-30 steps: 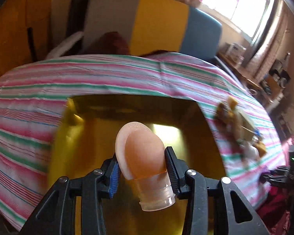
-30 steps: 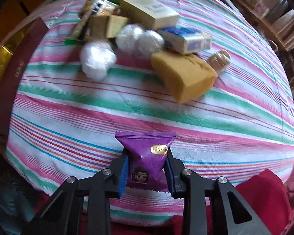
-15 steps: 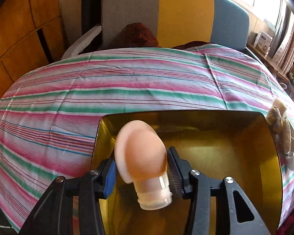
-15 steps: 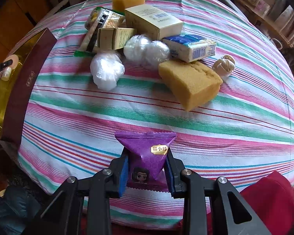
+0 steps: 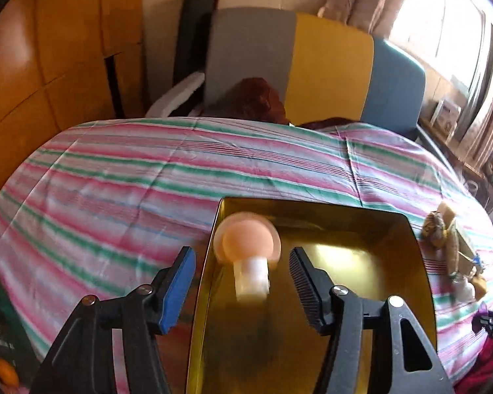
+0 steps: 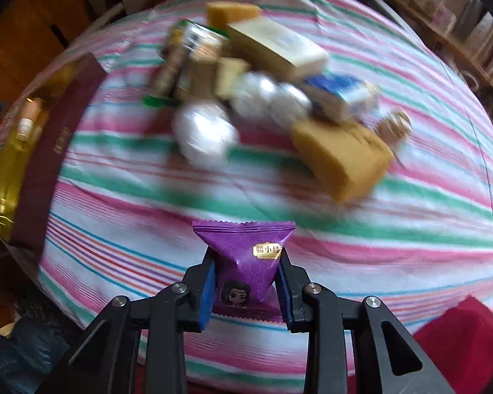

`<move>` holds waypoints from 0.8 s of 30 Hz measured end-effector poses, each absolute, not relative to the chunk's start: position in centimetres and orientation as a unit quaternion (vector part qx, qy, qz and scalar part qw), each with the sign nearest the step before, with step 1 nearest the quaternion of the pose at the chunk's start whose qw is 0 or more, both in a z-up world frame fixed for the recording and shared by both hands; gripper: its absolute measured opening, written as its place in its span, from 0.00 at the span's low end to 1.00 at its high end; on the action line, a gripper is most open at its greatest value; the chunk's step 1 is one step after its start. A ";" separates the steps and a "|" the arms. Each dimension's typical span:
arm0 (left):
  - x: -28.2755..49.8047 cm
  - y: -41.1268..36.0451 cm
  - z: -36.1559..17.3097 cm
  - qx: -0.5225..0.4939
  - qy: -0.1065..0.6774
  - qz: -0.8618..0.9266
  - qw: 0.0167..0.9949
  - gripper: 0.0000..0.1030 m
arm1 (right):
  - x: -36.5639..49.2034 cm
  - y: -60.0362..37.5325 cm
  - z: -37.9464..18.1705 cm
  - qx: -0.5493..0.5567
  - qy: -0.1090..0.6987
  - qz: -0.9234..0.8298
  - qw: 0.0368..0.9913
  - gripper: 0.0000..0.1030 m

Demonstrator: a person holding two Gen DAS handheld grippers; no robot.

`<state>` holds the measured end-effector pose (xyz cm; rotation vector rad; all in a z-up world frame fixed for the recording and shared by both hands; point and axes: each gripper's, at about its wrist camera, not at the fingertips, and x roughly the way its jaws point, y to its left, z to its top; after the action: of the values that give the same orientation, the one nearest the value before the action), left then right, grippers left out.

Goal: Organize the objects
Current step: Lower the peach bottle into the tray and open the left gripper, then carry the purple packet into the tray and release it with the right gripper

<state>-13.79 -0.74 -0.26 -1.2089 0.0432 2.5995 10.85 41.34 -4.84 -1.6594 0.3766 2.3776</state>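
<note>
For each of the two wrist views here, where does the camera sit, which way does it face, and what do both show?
Left wrist: on the left gripper, angled down at the gold tray and peach squeeze bottle, free between just-opened jaws; only fingers show.
Right wrist: on the right gripper, steeply down at the striped tablecloth and blurred pile; it clamps a purple snack packet.
Shared: tray, bottle, cloth.

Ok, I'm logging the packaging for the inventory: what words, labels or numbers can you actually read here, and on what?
"小" on the gold badge of the purple snack packet; its two neighbouring characters are unclear.
Gold print on the maroon side of the box: blurred, unreadable.
Printing on the cream carton and the blue-and-white pack: blurred, unreadable.
Peach bottle: no text visible.
</note>
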 end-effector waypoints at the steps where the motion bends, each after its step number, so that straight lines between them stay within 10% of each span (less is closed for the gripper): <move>1: -12.9 -1.1 -0.3 -0.416 0.010 0.899 0.133 0.58 | 10.1 40.1 -3.8 -0.549 0.124 0.822 0.093 0.31; 24: -4.0 -5.5 -1.7 -0.403 0.008 0.915 0.038 0.61 | -11.5 12.9 -3.6 -0.505 0.029 0.847 -0.163 0.32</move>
<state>-4.00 -5.54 -1.69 -1.2359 0.0243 2.8064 -11.46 12.95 -3.55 -1.7756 0.1015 2.9777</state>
